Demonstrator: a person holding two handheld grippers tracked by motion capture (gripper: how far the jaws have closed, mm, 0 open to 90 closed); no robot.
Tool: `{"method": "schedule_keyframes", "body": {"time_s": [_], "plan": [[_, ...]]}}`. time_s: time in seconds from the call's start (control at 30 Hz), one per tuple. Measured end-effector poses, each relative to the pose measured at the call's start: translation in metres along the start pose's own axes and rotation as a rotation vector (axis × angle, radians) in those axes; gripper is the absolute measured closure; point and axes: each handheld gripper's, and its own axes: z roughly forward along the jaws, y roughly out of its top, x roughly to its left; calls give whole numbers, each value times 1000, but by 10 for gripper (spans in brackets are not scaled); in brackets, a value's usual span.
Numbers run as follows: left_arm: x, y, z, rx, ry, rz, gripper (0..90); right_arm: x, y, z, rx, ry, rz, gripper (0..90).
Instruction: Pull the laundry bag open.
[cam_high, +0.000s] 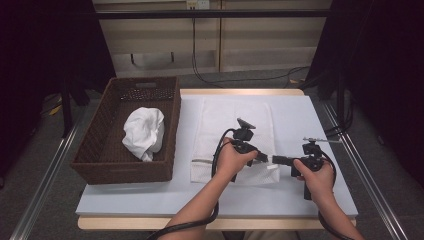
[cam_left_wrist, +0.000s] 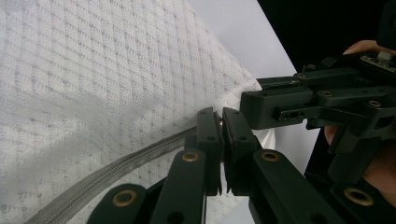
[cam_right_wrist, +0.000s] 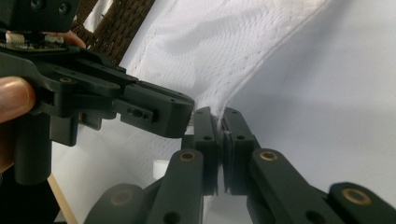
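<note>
A white textured cloth (cam_high: 235, 120) with a grey stripe lies flat on the white table (cam_high: 300, 115). Both grippers meet at its near right corner. In the left gripper view the cloth (cam_left_wrist: 116, 79) spreads to the left, and my left gripper (cam_left_wrist: 220, 116) is shut on its corner beside the grey stripe (cam_left_wrist: 116, 170). My right gripper (cam_right_wrist: 219, 114) is also shut on the cloth (cam_right_wrist: 224, 46), pinching the same corner, with the left gripper's jaw just to its left. In the high view the left gripper (cam_high: 263, 157) and the right gripper (cam_high: 275, 160) point at each other, tips almost touching.
A dark brown wicker basket (cam_high: 100, 165) stands at the table's left and holds a crumpled white cloth (cam_high: 144, 132). Bare white table lies right of the flat cloth and along the near edge. Metal rails run along both sides of the table.
</note>
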Motion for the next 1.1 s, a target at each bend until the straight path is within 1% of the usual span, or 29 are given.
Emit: {"method": "schedule_keyframes", "body": {"time_s": [0.03,0.07,0.1,0.13,0.17,0.2,0.27,0.3,0.33,0.37,0.43,0.47,0.53,0.57,0.6,0.67,0.73,0.83,0.87,0.9,0.93,0.97,1.03,1.07,1.1], "plan": [[0,0,0,-11,-6,-17,867,0,0,0,0,1,0,858],[0,-1,0,-8,-8,-21,867,0,0,0,0,6,6,858],[0,-1,0,-19,-17,-43,868,-1,0,0,0,9,8,858],[0,-1,-1,-15,-23,-55,868,-1,0,0,1,9,8,858],[2,-1,-1,-6,-17,-45,868,-1,-1,0,2,12,10,859],[3,-1,-1,1,-28,-48,868,-1,-1,0,2,11,9,859],[3,-1,-2,-5,-23,-43,868,-1,-1,0,1,11,10,860],[2,-1,-2,-10,-34,-54,868,-1,-1,-1,-1,13,12,860],[2,-1,-2,-11,-37,-57,868,-1,-1,-1,-2,19,13,860],[2,-1,-3,-9,-35,-59,868,-1,-1,-1,-4,20,9,861],[2,-1,-3,2,-26,-46,869,-1,-1,-1,-2,27,18,862],[2,0,-3,5,-29,-43,869,-1,-1,-1,0,26,15,862],[1,0,-4,3,-23,-44,869,-1,-1,-1,2,26,17,863],[1,0,-4,3,-24,-46,869,-1,-1,-1,2,29,17,864],[1,0,-4,-2,-29,-60,869,-1,-1,-1,1,30,17,864],[1,0,-4,3,-23,-55,869,0,-1,-2,3,28,15,865],[0,-1,-5,5,-27,-64,870,0,-1,-1,2,30,15,865],[0,0,-5,10,-25,-59,870,0,-1,-1,4,34,15,865],[-1,0,-5,7,-19,-58,870,0,-1,-1,4,36,17,865],[0,0,-5,11,-15,-49,870,-1,-1,-1,3,38,16,865],[0,0,-5,14,-20,-51,870,-1,-1,-1,6,44,24,866],[0,0,-5,17,-7,-39,870,-1,-1,-1,5,41,26,865],[0,0,-4,16,-16,-50,870,-2,-1,-1,5,41,30,866],[0,0,-5,20,-18,-49,870,-2,-1,-2,5,43,33,866],[-1,1,-4,12,-21,-49,870,-3,-1,-2,4,44,36,866]]}}
